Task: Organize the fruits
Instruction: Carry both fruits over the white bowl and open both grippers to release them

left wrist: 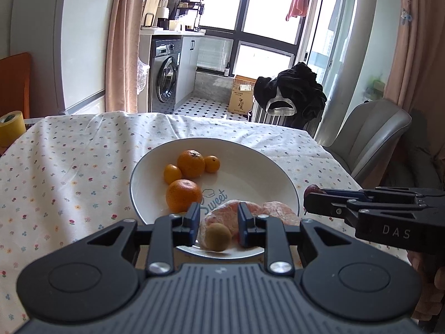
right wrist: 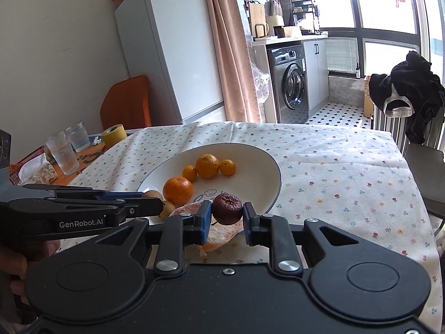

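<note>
Pinching a wrinkled, dark red round fruit [right wrist: 227, 208] between its blue pads, the right gripper [right wrist: 226, 218] hangs over the near rim of the glossy white plate [right wrist: 274, 172]. The left gripper [left wrist: 218, 228] stands with fingers apart; a small, matte tan fruit [left wrist: 219, 236] sits between them, pads not pressing. Ahead of both lie smooth, dimpled oranges [left wrist: 183, 194] and peeled, membrane-skinned segments [left wrist: 278, 211] on the plate, on flowered cloth [left wrist: 69, 172].

- Plate [left wrist: 144, 178]: white, thin dark rim line, blue "Sweet" lettering.
- Mandarins [left wrist: 183, 195]: orange.
- Held fruit [right wrist: 227, 208]: dark reddish-brown.
- Small round fruit [left wrist: 217, 236]: tan.
- Tablecloth [left wrist: 69, 167]: cream, tiny multicoloured flowers.
- Tape roll [left wrist: 11, 128]: yellow.
- Curtain [left wrist: 122, 41]: dusty pink.
</note>
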A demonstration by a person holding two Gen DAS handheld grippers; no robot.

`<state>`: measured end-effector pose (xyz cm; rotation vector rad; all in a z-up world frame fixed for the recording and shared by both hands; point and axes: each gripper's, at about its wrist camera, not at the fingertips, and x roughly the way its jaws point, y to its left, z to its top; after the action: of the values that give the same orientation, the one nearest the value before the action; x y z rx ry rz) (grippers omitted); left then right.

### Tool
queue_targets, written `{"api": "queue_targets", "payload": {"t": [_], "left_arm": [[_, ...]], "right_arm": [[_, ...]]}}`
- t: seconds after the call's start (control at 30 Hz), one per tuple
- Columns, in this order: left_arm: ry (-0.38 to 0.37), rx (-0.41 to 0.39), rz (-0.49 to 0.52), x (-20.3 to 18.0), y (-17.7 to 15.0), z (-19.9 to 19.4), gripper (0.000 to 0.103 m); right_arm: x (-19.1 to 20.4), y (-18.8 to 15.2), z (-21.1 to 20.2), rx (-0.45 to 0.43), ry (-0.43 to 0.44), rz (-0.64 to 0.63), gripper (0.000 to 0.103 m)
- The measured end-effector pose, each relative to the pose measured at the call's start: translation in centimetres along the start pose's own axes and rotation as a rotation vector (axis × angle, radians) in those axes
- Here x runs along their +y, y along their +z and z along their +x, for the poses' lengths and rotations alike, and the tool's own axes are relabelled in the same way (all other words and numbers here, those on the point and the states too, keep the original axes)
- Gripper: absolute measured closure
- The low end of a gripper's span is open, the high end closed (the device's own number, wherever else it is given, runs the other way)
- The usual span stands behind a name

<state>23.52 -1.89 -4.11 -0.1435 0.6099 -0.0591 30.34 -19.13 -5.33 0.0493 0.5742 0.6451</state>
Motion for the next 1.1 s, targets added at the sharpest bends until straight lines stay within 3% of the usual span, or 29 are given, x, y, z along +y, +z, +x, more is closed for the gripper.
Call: {"api": "queue_targets", "payload": {"t": [0.93,1.0,1.07,1.1], "left_arm": [[0.086,0.012,-0.094,5.2,-1.1,-2.5,0.076],[0.089,0.012,-0.095,5.3,-1.2,-2.6,0.073],[0.092,0.010,-0.095,5.4,-1.3,-2.8,0.069],[0.093,0.010,-0.096,5.4,-1.3,-2.9,0.067]], "right_arm": [[0.5,2.1,4.2,0.000,-0.023,-0.015,0.080],[0.4,2.1,4.5,-0.004,-0.022,-0.003,0.073],[0.3,2.0,4.6,-0.008,-0.030,0.003,0.059],[0.3,1.9,4.5,-0.012,-0.032,0.005,0.058]]}}
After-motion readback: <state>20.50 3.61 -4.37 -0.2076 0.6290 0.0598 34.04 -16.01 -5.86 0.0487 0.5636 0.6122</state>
